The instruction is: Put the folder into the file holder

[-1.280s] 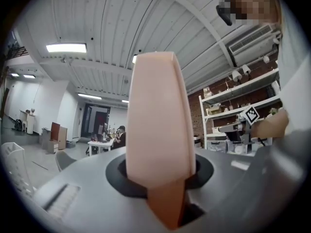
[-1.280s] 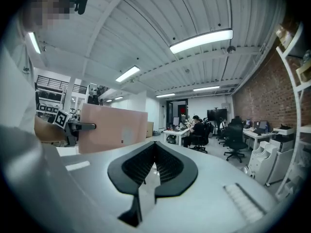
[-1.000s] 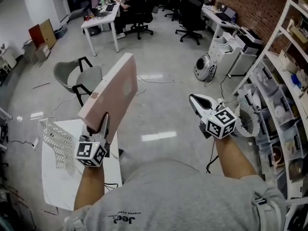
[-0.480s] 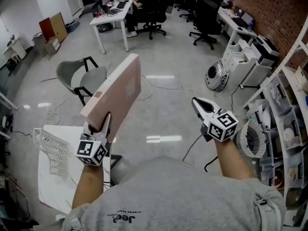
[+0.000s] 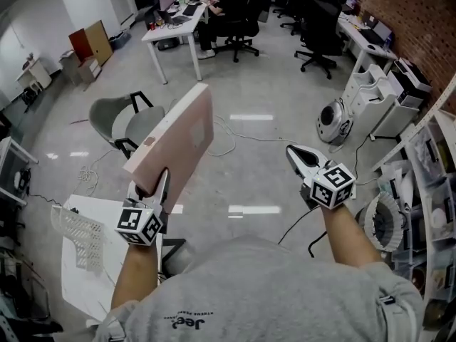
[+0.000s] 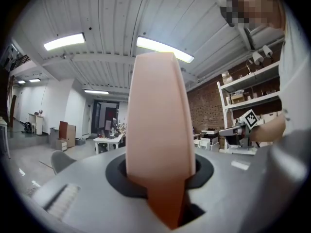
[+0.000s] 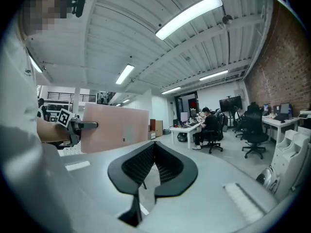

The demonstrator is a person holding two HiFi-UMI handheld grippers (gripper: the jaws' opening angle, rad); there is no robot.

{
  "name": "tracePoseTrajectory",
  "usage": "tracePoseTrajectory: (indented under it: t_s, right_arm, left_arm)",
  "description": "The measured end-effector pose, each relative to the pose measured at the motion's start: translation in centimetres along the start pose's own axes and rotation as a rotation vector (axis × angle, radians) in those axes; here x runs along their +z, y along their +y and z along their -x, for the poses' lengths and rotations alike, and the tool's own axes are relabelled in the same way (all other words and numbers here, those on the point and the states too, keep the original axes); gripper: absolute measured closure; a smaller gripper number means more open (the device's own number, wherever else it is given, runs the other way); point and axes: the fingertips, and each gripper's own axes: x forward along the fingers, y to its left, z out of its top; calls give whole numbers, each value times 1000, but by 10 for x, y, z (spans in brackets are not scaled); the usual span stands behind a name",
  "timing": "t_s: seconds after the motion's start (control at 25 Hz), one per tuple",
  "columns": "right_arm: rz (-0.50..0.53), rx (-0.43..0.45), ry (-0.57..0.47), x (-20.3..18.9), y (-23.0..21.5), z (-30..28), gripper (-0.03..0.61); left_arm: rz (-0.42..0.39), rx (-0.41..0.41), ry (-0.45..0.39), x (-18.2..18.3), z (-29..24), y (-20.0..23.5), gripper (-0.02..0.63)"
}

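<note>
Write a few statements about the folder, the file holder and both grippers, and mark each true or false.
1. The left gripper grips the pink folder. True.
2. The right gripper holds a second folder. False: its jaws are together with nothing between them.
3. The folder stands in the file holder. False: it is held in the air, and the white mesh file holder sits apart on the white table.
4. A person sits at a desk in the background. True.
</note>
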Motion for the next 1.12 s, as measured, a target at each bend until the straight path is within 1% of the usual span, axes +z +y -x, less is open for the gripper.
tracePoseTrajectory:
  t_s: [0.28,0.36,0.44,0.56,0.68,0.8,0.92,1.12]
  right_arm:
    - [35,0,4,20,5,-28,575]
    - [43,15,-3,31,5,-42,575]
    - [55,35,-8,44,7,-60,575]
    - [69,90,-23,60,19,-96,575]
    - [90,173,-31,71,49,-147,575]
    - [108,273,-30,78,92,-201,575]
    - [126,377,-22,82,141,-249,575]
    - [165,536,8,74,229,-314,575]
  left_arm:
    - [27,-35,33,14,-15,34,422]
    - [28,-26,41,23,-12,47,422]
    - [13,-11,45,38,-5,59,422]
    - [-18,35,49,60,16,81,422]
    - [-41,111,46,74,51,116,422]
    - [-59,191,53,86,92,153,422]
    - [-79,271,84,97,138,188,422]
    - [-104,394,154,107,225,237,422]
